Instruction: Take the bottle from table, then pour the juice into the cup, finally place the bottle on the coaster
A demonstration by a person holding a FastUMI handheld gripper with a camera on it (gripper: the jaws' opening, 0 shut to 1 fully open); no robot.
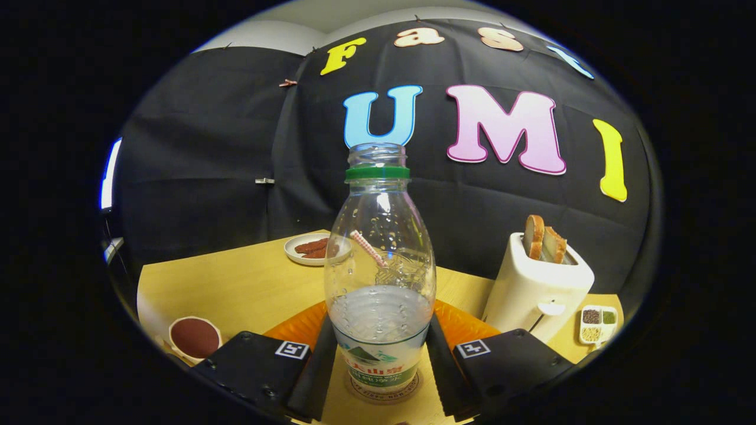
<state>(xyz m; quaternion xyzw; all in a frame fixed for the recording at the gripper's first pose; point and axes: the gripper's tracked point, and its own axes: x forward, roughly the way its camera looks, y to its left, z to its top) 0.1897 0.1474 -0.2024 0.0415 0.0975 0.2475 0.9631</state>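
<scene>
A clear plastic bottle [378, 248] with a green neck ring and no cap stands upright between my fingers, about a third full of clear liquid. Its base rests on a round printed coaster [409, 389] on the wooden table [236, 289]. My gripper [381, 321] is shut on the bottle's lower body, one finger pressing each side at the label. Through the bottle I see a glass cup [410, 271] with a pink striped straw [367, 248], standing just beyond on an orange mat [295, 327].
A white toaster [540, 289] holding two bread slices [544, 237] stands ahead to the right, with a small divided dish [598, 323] beside it. A plate of reddish strips [307, 249] lies beyond the bottle to the left. A small cup of brown stuff [195, 337] sits near my left finger.
</scene>
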